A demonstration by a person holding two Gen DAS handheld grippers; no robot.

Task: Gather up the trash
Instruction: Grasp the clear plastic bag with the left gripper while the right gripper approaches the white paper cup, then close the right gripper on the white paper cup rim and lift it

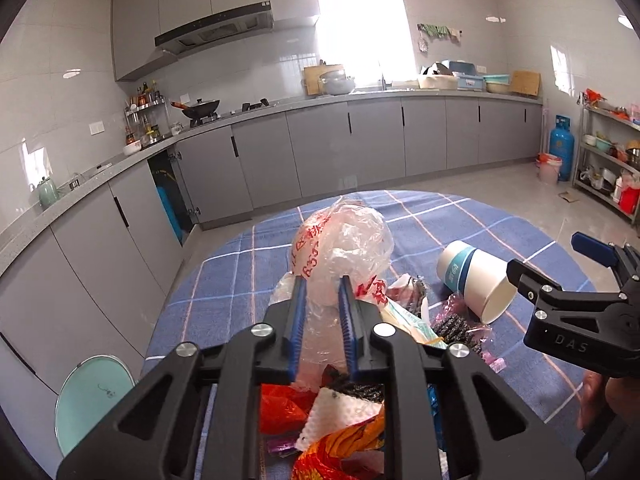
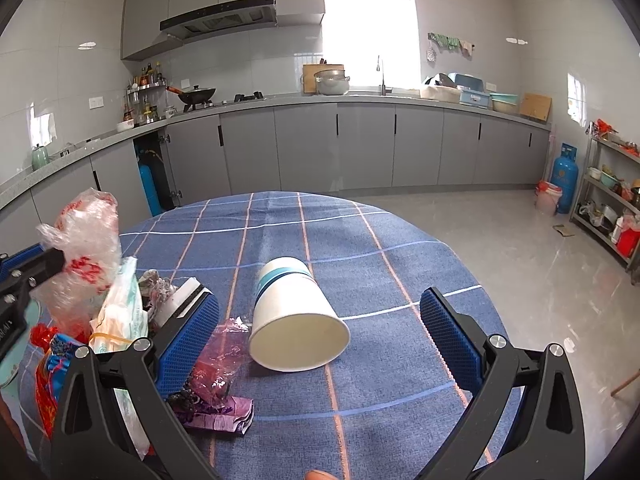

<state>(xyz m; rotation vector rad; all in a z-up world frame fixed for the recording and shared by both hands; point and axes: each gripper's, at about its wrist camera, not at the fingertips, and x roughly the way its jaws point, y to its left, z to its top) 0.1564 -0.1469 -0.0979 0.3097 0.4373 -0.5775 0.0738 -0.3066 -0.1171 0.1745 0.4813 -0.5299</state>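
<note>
My left gripper [image 1: 323,286] is shut on a crumpled clear plastic bag with red print [image 1: 344,248] and holds it above a pile of wrappers [image 1: 340,416] on the blue checked tablecloth [image 1: 224,276]. The bag also shows in the right wrist view [image 2: 86,248]. A white paper cup with a blue band [image 2: 294,316] lies on its side, mouth toward me, between the wide-open fingers of my right gripper [image 2: 318,330]. The cup also shows in the left wrist view [image 1: 474,280], with my right gripper [image 1: 560,268] just right of it.
A pink and purple wrapper [image 2: 218,380] lies left of the cup. A white and green packet [image 2: 120,316] and a sponge [image 2: 182,292] lie in the pile. A teal stool [image 1: 94,400] stands below the table's left edge. Grey kitchen cabinets [image 2: 360,144] line the back.
</note>
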